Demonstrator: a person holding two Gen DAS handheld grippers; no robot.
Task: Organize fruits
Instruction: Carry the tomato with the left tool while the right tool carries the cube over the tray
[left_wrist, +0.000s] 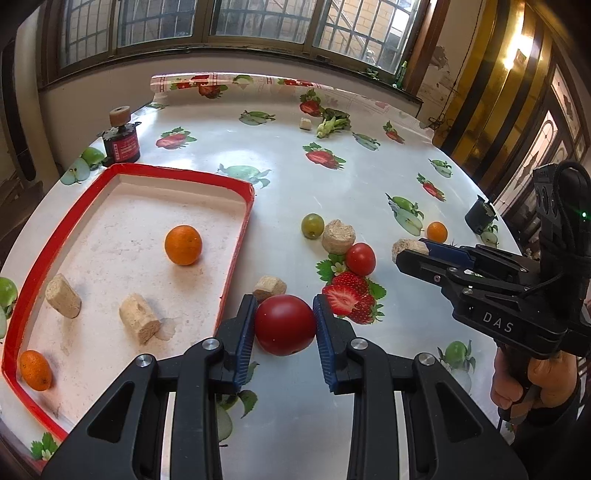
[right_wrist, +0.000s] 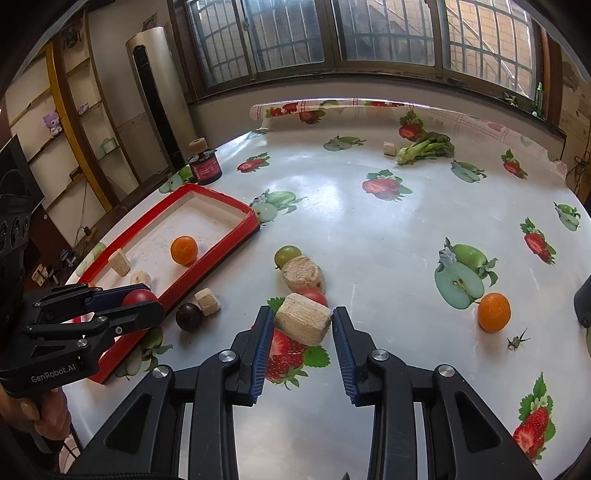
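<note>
My left gripper (left_wrist: 284, 325) is shut on a red tomato (left_wrist: 285, 324), held just right of the red-rimmed tray (left_wrist: 236, 254); it also shows in the right wrist view (right_wrist: 138, 297). The tray holds two oranges (left_wrist: 183, 245) and two beige cork-like cylinders (left_wrist: 139, 318). My right gripper (right_wrist: 303, 325) is shut on a beige cylinder (right_wrist: 303, 323) above the table. A small red tomato (left_wrist: 361, 259), a green fruit (left_wrist: 312, 226), an orange (right_wrist: 494, 312) and a dark plum (right_wrist: 189, 316) lie on the table.
More beige cylinders (right_wrist: 303, 277) lie on the fruit-print tablecloth (right_wrist: 369, 229). A red-labelled black jar (left_wrist: 122, 142) stands behind the tray. A leafy green vegetable (right_wrist: 424, 149) lies at the far side. A small insect-like thing (right_wrist: 515, 341) sits near the orange.
</note>
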